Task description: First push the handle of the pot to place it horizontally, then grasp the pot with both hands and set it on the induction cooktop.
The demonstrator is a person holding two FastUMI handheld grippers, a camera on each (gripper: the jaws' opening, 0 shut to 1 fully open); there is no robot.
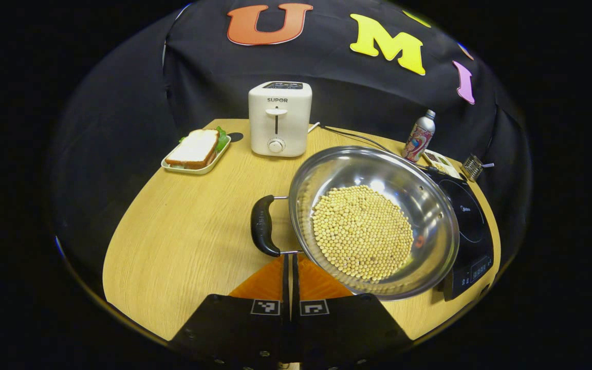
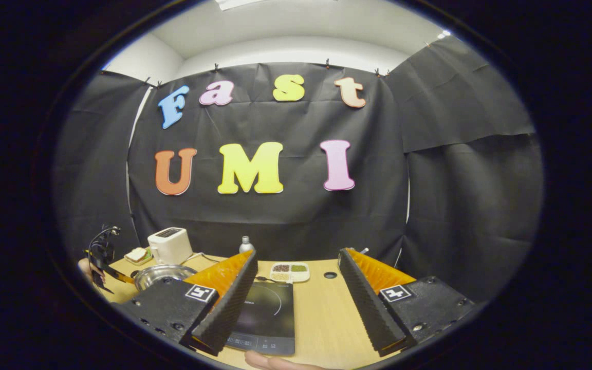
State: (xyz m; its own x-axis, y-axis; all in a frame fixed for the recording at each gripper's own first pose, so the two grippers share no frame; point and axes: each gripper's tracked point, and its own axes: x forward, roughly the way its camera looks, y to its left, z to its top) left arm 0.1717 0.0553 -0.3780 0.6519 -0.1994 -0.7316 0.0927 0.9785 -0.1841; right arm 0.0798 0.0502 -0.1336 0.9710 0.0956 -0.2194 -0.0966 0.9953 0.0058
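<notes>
Counts on the desk (image 1: 183, 241): mostly one of each.

We count one pot (image 1: 373, 218) with one black handle (image 1: 263, 226), holding too many beans (image 1: 362, 231) to number; one induction cooktop (image 1: 468, 226); one toaster (image 1: 279, 125); one tray (image 1: 193, 167) with one sandwich (image 1: 193, 149); one bottle (image 1: 419, 136); one divided dish (image 2: 290, 272) with two filled compartments in right gripper view. We count two tongs: left (image 1: 291, 272), right (image 2: 296, 288).

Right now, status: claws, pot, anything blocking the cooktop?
Left claw shut, just below the black side handle. Right claw open, above the black induction cooktop. Steel pot of soybeans on the wooden table, rim overlapping the cooktop. Cooktop surface bare.
</notes>
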